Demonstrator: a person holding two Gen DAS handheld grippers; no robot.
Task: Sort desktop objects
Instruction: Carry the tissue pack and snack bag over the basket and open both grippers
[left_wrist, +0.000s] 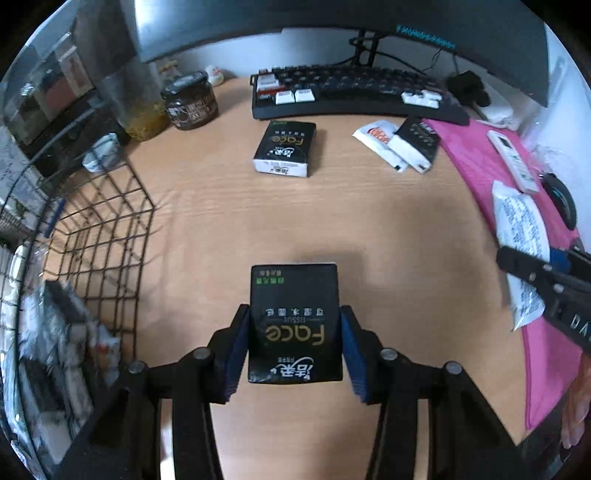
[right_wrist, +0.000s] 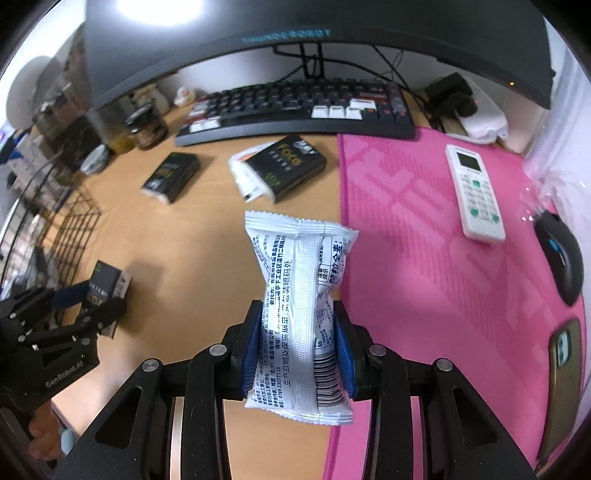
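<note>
Tissue pack (left_wrist: 294, 321) clamped in left gripper (left_wrist: 294, 347); snack packet (right_wrist: 299, 314) pinched in right gripper (right_wrist: 298, 347).

left tongs (left_wrist: 294, 343) — clamped on black tissue pack (left_wrist: 294, 321) | wire basket (left_wrist: 96, 236) — left

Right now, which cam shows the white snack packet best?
Right wrist view: the white snack packet fills the centre, pinched at its waist between the right gripper jaws. Left wrist view catches only part of it at the right edge.
</note>
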